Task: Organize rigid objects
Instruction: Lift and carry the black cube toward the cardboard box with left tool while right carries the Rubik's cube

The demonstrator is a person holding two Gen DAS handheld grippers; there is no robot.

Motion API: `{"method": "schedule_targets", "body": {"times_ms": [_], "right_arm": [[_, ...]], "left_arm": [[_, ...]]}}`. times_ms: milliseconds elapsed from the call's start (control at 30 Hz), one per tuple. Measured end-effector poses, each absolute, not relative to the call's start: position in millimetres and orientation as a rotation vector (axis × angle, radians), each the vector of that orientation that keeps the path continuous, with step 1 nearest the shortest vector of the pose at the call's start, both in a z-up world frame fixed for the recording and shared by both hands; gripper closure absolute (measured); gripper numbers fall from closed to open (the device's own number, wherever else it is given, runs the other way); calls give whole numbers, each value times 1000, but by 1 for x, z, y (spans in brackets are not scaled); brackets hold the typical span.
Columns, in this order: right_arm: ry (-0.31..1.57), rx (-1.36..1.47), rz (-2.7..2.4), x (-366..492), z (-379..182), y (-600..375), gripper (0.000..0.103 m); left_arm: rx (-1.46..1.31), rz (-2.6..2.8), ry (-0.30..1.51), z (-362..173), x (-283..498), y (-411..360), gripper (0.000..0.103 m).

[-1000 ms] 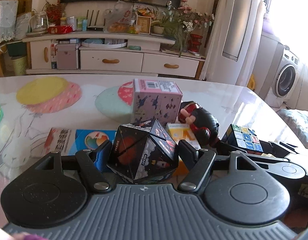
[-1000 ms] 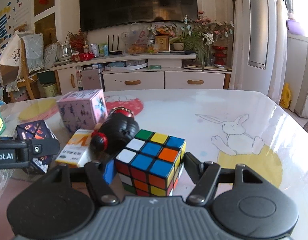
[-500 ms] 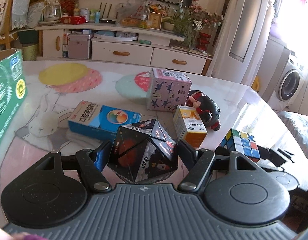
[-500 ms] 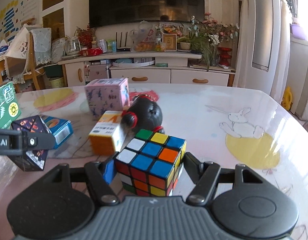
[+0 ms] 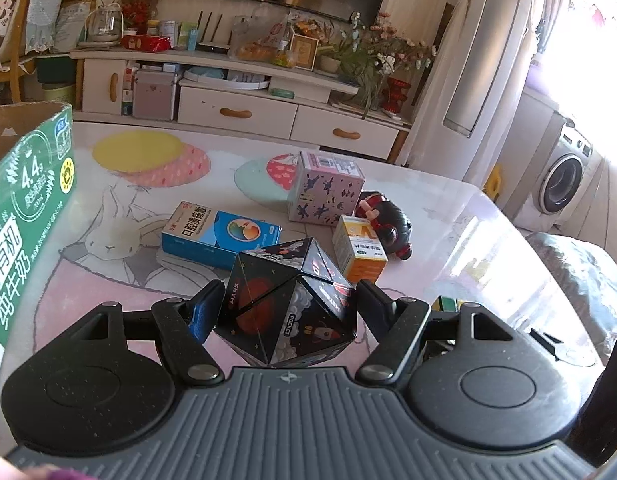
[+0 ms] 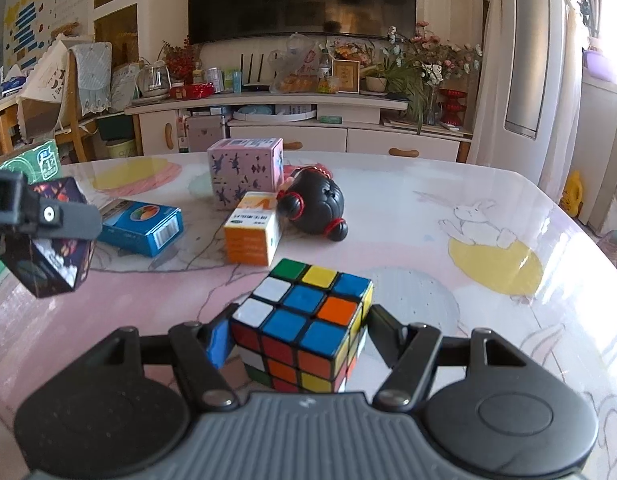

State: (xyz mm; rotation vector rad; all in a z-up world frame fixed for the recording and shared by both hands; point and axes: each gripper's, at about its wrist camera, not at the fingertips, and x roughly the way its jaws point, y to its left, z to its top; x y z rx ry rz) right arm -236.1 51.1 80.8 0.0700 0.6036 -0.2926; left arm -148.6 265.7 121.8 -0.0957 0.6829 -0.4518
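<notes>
Both tongs have drawn back from the cluster on the tabletop (image 6: 428,240), so the loose items now sit higher and smaller in each view, and a green carton (image 5: 24,216) has entered at the left edge of the left view. Left tongs (image 5: 286,304) stay clamped on the black space-print cube (image 5: 284,308), lower centre, raised clear of the tabletop. Right tongs (image 6: 298,332) stay clamped on the colour puzzle cube (image 6: 304,324), lower centre. Ahead, mid-frame: blue box (image 6: 142,226) lying flat, orange-and-white box (image 6: 252,232) upright, pink box (image 6: 244,172) behind it, black doll-head toy (image 6: 316,208) touching the orange-and-white box. No item blocks either held cube.
</notes>
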Motion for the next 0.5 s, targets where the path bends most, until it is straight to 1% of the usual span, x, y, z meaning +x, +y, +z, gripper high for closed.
{"method": "schedule_targets", "body": {"times_ms": [500], "right_arm": [[615, 49, -273, -253, 93, 82, 35]], "left_arm": [[-129, -448, 644, 134, -151, 286, 15]]}}
